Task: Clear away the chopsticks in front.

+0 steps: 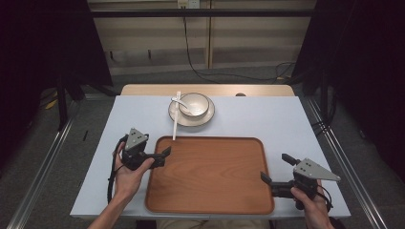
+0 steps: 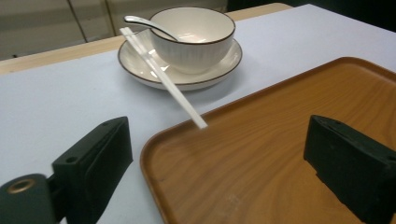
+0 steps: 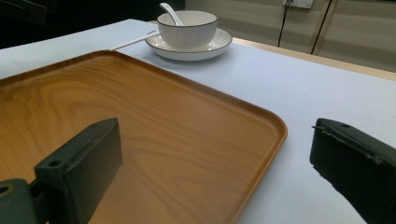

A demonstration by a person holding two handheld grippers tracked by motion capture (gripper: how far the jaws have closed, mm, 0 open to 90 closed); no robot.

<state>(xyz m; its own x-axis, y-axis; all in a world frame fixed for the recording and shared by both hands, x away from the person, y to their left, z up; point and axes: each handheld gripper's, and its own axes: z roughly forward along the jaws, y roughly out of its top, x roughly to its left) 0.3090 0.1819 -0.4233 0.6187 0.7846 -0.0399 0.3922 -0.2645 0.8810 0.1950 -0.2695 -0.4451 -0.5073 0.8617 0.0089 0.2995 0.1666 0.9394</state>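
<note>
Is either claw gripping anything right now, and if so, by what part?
Nothing is held. The left claw is open astride the wooden tray's near-left rim, and the right claw is open astride its right rim; neither has closed on it.

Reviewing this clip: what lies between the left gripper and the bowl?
The tray's far-left corner, then bare tabletop crossed by the white chopsticks leaning off the saucer under the bowl. The left gripper view shows it best, past the left gripper.

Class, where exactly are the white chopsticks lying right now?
In the high view, the chopsticks sit left of centre, far end propped on the plate beside the bowl, near tips at the tray's far-left rim.
</note>
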